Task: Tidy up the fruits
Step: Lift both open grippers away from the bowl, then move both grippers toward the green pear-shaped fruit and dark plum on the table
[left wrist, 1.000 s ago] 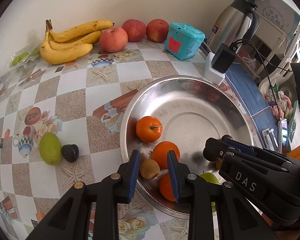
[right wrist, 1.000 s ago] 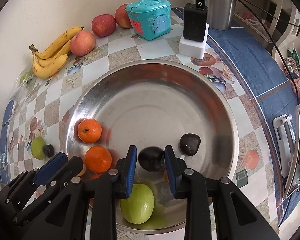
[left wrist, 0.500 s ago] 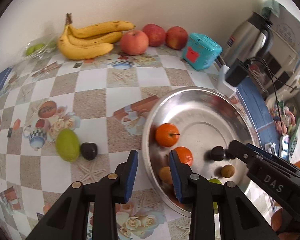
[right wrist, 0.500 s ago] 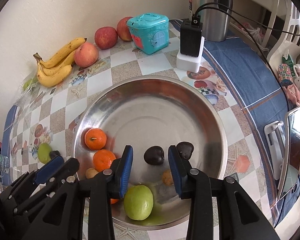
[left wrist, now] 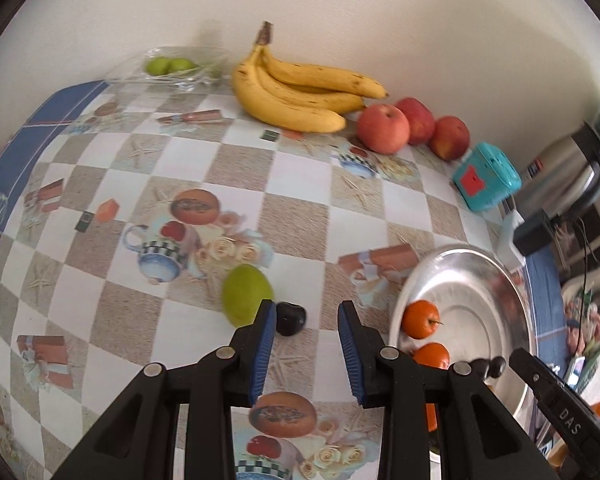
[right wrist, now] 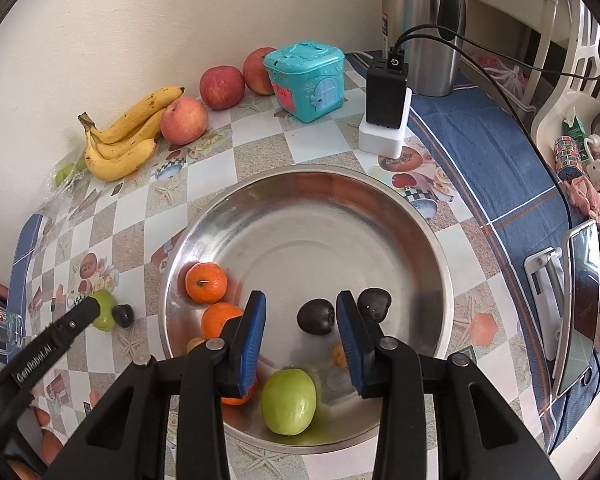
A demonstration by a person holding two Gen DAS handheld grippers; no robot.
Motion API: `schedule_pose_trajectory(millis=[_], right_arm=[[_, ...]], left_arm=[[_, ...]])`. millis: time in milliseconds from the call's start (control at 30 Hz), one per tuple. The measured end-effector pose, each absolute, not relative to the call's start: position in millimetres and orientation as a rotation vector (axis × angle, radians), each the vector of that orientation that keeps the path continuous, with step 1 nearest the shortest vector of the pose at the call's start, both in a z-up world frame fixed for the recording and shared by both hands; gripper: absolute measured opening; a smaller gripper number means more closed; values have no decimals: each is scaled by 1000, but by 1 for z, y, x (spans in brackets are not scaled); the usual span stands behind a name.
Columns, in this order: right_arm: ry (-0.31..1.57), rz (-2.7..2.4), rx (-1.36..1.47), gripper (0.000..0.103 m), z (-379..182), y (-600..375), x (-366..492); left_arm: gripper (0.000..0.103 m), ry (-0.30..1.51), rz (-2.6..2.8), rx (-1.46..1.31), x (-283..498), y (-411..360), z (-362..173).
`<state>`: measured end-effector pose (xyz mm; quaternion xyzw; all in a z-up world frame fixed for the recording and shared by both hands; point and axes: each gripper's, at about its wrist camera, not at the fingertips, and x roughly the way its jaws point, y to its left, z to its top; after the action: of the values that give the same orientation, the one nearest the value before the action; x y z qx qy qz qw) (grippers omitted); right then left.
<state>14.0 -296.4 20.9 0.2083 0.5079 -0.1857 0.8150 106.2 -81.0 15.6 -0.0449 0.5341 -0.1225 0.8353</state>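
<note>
Left claw (left wrist: 306,344) empty, jaws apart, swung away from steel bowl (left wrist: 500,280) to dark plum (left wrist: 290,318) beside green fruit (left wrist: 246,294) on surface. Right claw (right wrist: 302,334) released plum (right wrist: 316,316) into bowl, open, lifted. Next pick likely table plum.

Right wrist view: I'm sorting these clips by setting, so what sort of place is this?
Most likely a home kitchen or dining corner. A table under a printed checked cloth stands against a plain wall, with a steel kettle, a charger block on a white socket and loose bananas and apples beside a steel basin.
</note>
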Motion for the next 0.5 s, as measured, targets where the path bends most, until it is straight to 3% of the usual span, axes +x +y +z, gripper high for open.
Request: schedule_pose_trajectory(millis=[200,267,333,367,467,500], right_arm=[[1076,-374,440,38,23,-291,16],[1080,-370,444,45,22,-291,17],[1084,-367,449,53,19,-291,18],[1087,-366,451,56,18,-291,18],[1088,-360,458,72,15,-290,19],[1087,-357,459,76,14,-290,20]], left_arm=[[35,1124,-212,-132,111,-62,17],[36,1129,-192,-139,112,-57,15],[51,1135,-164,-137,113,-53,13],[66,1135,-148,-133,113,-51,12],[73,1129,-117,-130,112,-47,11],[80,1129,-106,-132,112,-45,10]])
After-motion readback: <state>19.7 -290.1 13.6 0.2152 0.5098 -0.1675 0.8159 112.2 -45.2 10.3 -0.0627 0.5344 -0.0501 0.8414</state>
